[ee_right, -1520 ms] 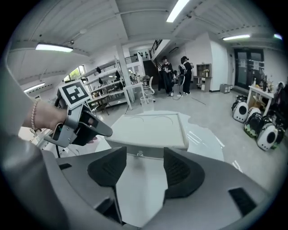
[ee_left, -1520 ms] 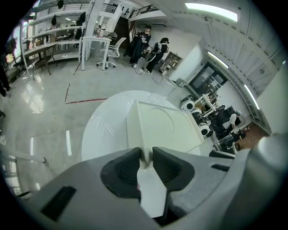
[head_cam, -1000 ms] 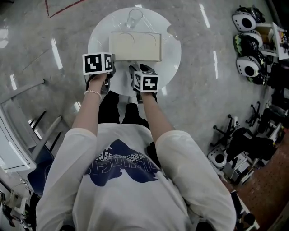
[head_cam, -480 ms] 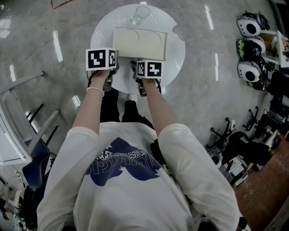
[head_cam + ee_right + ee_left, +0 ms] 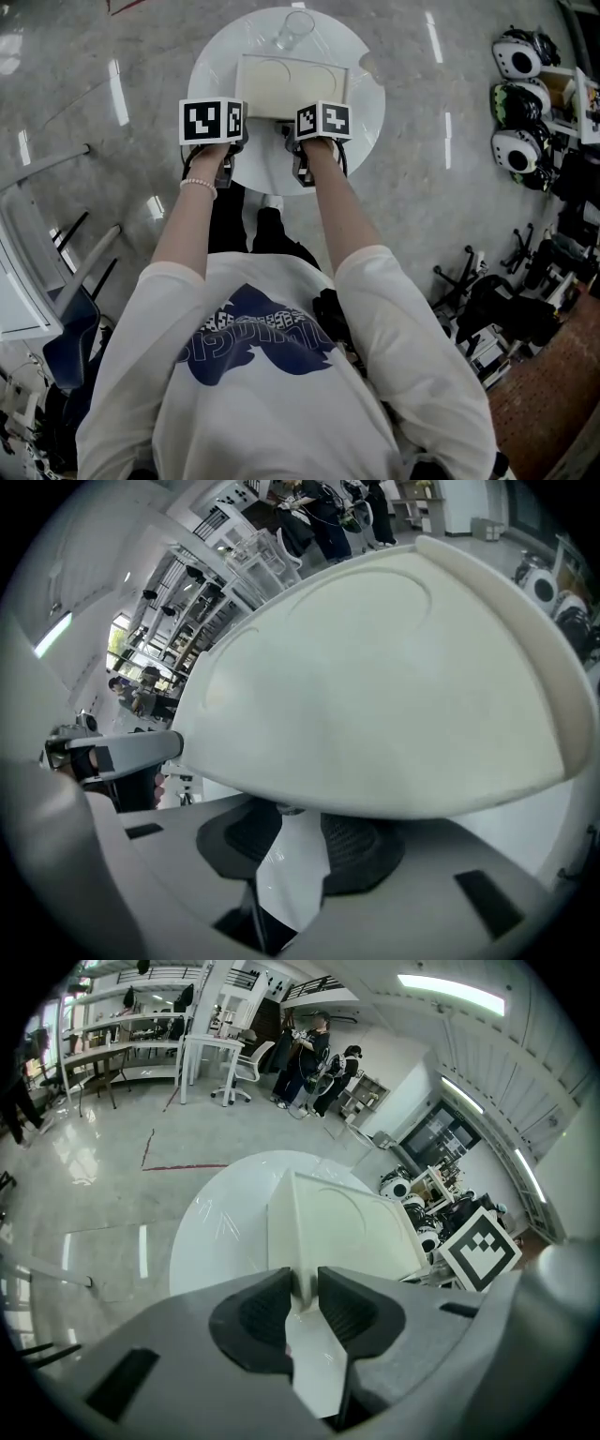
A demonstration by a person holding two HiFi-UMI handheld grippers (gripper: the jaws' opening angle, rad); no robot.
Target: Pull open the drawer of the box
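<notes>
Jaws of the left gripper (image 5: 302, 1288) are closed to a narrow gap on the near left corner of the box (image 5: 291, 80), with a dark pad pressed to each side of its cream wall. The right gripper (image 5: 291, 822) has just been closing its jaws. They now stand narrow, tucked under the box's front edge, with a small grey knob (image 5: 286, 807) between the pads. The overhanging box hides the tips, so I cannot tell whether both pads press on the knob.

The box is cream and rectangular, with a flat top marked by two faint curved lines. It sits near the middle of a round white table (image 5: 225, 56), its long front side turned toward the person. A clear glass (image 5: 294, 28) stands on the table just behind the box, at the far edge.

The person wears a white T-shirt with a blue print (image 5: 253, 347) and reaches both arms forward, one gripper at each end of the box's front. Both grippers slant downward. Around the table is a glossy grey floor.
</notes>
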